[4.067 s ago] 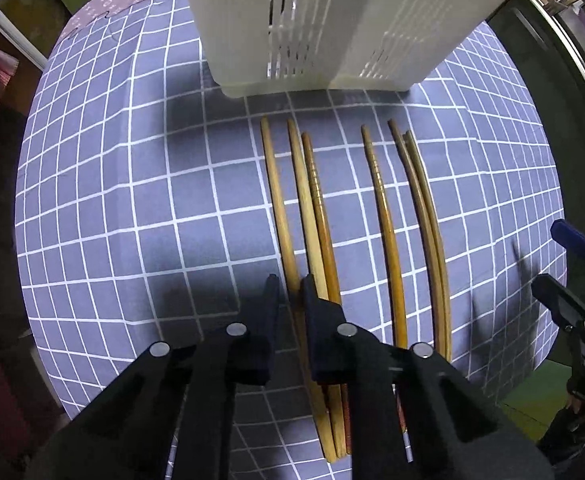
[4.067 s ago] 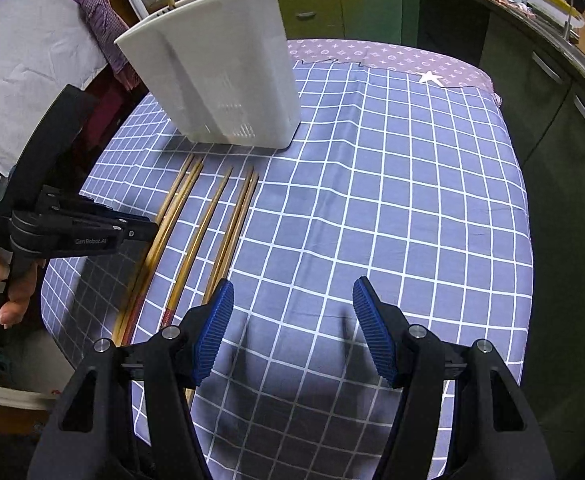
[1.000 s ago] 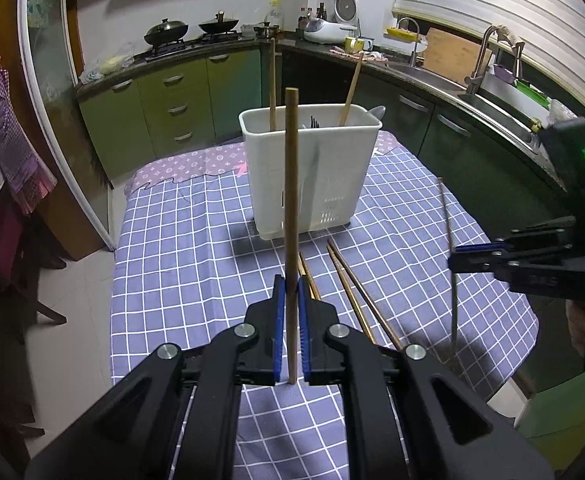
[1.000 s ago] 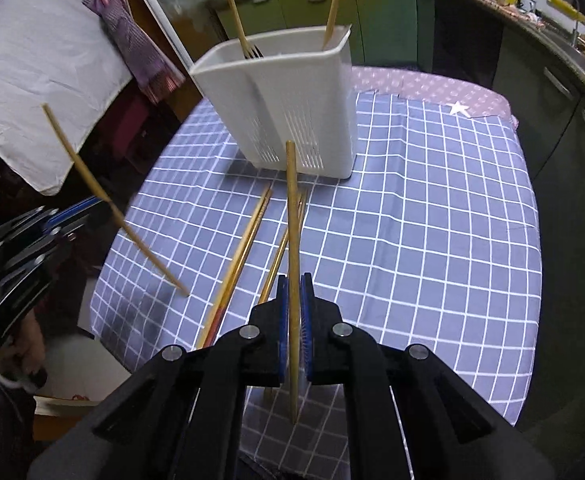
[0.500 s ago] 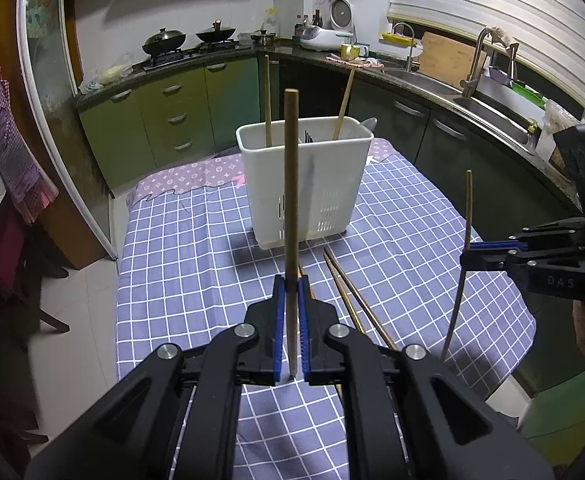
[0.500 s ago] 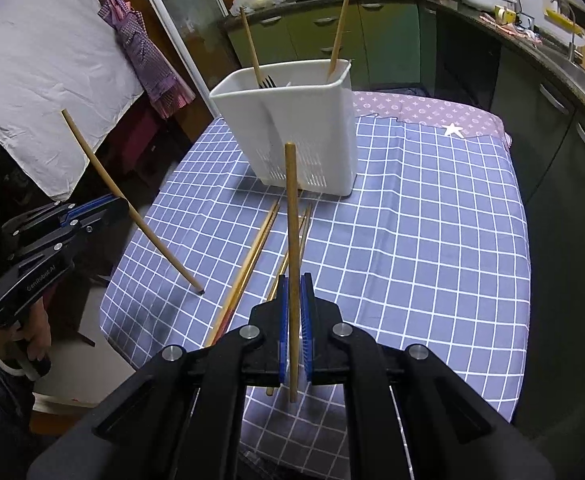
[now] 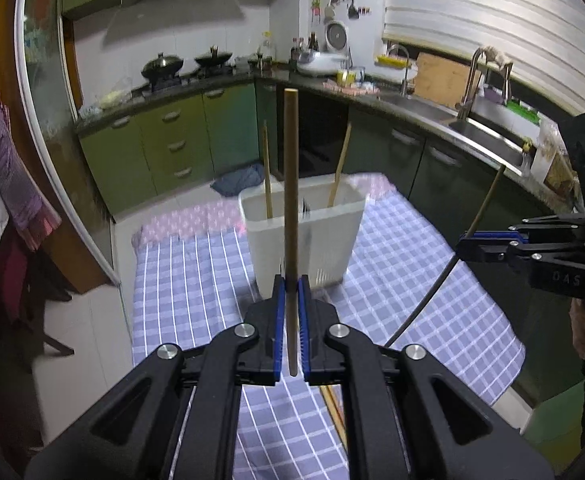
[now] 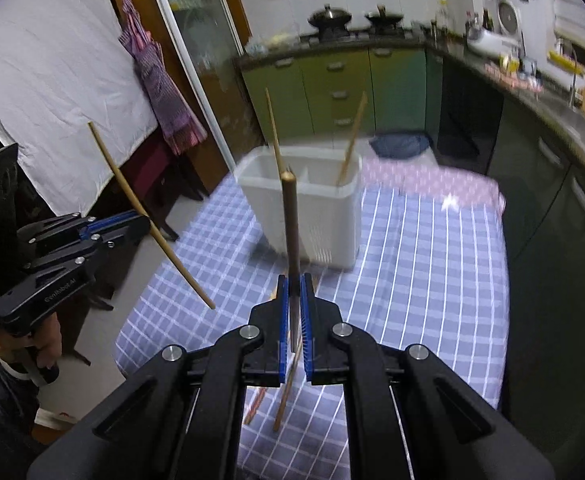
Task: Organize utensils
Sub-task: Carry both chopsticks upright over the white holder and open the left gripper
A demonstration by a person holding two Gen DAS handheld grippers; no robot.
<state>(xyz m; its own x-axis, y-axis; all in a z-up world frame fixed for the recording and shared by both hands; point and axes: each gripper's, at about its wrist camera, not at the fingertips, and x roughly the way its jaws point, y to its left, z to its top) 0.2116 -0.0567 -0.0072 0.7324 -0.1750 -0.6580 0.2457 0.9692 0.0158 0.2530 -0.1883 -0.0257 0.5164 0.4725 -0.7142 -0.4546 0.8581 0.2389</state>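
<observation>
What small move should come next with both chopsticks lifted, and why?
Probably carry the left tongs forward over the white utensil holder and lower their chopstick in. Each of the tongs is shut on one chopstick held clear of the checked tablecloth; the right tongs grip theirs likewise.

The chopstick (image 7: pixel 291 200) pinched in the left gripper (image 7: pixel 291 300) looks like smooth, matt wood, as does the darker chopstick (image 8: pixel 291 240) in the right gripper (image 8: pixel 294 304). Both grippers are matt black plastic with ribbed blue pads and shiny metal screws. At twelve o'clock the utensil holder (image 7: pixel 324 232) is white, slightly glossy plastic, on a checked cloth tablecloth (image 7: pixel 196 280).
</observation>
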